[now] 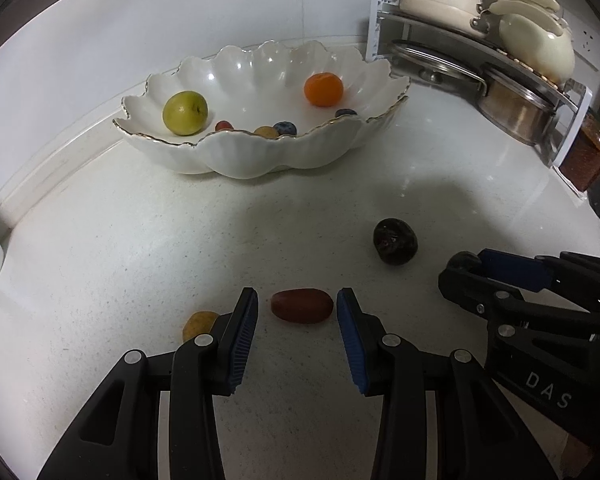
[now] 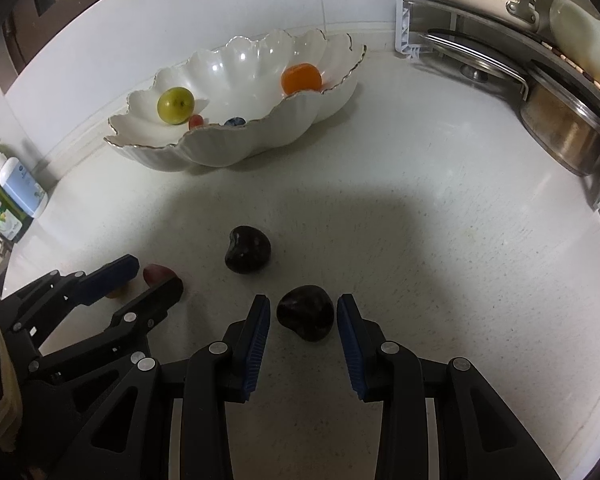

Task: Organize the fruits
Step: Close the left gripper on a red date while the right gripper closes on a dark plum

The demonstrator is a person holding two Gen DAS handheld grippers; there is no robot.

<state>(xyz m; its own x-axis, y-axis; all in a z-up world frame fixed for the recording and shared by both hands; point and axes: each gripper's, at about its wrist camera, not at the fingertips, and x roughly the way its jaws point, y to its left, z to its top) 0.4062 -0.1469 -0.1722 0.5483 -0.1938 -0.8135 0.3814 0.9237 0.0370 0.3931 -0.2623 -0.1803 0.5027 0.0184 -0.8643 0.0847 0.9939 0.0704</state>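
Taking the scalloped white bowl [image 1: 259, 152] as our landmark, at the back of the pale counter [image 1: 119, 240], we read the loose fruit from left to right. Farthest left and nearest us, well in front of the bowl, lies a small yellow-brown fruit [image 1: 197, 322], half hidden behind the left gripper's left finger. Just right of it, a reddish-brown oval fruit [image 1: 302, 306] lies on its side between the fingertips of the left gripper [image 1: 297, 304]; the jaws stand partly open with a gap on each side, the pads not pressing, so nothing is held. We judge it light, firm and smooth-skinned, likely to roll or squirt out, so we would close across its short middle, not the tapered ends. Further right, in front of the bowl's right end, sits a dark glossy fruit [image 2: 247, 254], untouched. Rightmost, a second dark fruit [image 2: 306, 312] lies between the fingertips of the right gripper [image 2: 304, 314]; these jaws too are partly open, close to its flanks yet apart from them, with no grip. Its shine suggests a slippery, lumpy, bruisable skin, so a gentle squeeze at the widest part seems best. Inside the bowl we see a green fruit [image 1: 185, 113], an orange one [image 1: 323, 89] and several small ones.
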